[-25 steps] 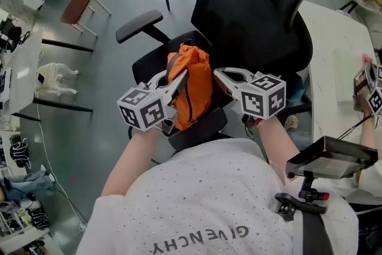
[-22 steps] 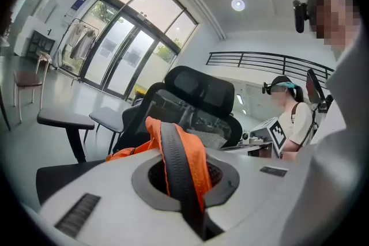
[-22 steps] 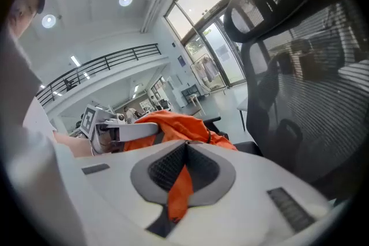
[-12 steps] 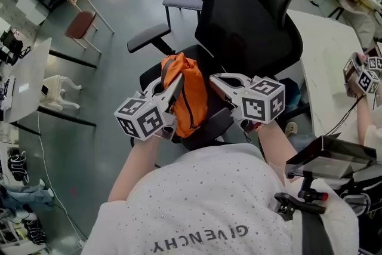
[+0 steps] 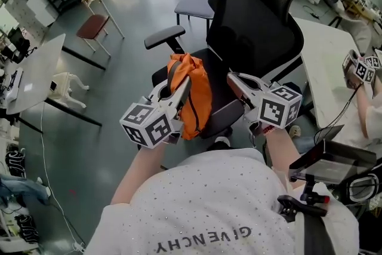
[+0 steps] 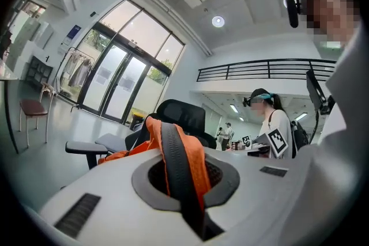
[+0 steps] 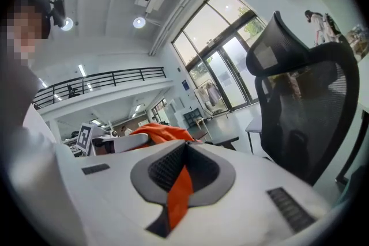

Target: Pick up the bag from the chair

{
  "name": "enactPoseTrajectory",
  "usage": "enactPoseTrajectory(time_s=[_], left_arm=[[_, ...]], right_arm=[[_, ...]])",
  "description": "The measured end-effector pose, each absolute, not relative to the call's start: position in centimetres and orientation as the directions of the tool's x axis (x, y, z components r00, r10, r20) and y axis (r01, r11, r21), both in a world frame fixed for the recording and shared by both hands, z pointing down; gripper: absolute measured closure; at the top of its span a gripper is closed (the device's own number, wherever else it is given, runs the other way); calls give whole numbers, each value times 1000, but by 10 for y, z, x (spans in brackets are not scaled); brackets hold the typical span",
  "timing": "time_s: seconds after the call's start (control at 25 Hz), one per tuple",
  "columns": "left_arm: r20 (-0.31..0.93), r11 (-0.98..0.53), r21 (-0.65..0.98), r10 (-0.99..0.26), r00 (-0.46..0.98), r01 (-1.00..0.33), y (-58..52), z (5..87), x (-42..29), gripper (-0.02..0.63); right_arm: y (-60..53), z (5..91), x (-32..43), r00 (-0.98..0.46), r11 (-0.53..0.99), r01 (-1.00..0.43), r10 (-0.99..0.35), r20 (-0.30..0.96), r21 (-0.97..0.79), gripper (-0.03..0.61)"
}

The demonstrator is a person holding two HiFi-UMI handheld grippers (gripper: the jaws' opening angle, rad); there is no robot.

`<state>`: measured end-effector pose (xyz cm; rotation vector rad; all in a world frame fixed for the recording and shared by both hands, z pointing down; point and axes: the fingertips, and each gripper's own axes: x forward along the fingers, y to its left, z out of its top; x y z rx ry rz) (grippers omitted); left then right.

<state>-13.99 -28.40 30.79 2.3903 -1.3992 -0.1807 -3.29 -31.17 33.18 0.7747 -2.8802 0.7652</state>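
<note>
The orange bag hangs in front of the black office chair, its lower end over the seat's front edge. My left gripper is shut on the bag's black-and-orange strap, which runs down between its jaws. My right gripper is level with the left one, to the right of the bag. An orange strip is pinched in its shut jaws. In the head view I see a small gap between the right gripper's tip and the bag's body. The bag's top shows beyond the right gripper.
The chair's armrest sticks out at the left. A grey stool stands behind it. A white table is at the right, where another person's marked gripper rests. A red chair and a desk stand at the left.
Both grippers and the bag have come away from the chair's backrest toward me. The bag now hangs at the seat's front edge.
</note>
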Motion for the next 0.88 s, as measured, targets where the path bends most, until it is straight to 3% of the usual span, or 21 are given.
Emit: enactPoseTrajectory(time_s=[0.28,0.6,0.88], left_arm=[[-34,-458,363,-877,480,-811,-274,300,-142,584],[-108,-484,380,-870,482,-788,-168,263,-180,584],[-83,-529,350,-840,537,-774,-119,263,-160,584]], right_arm=[[-299,319,-21,-894,789,-407,-447,24,-461,574],[-187,315,-51,-888,802,-456,-442,129,-386,574],[-151,296,-57,-899,837,-437,-422,120,-328,574]])
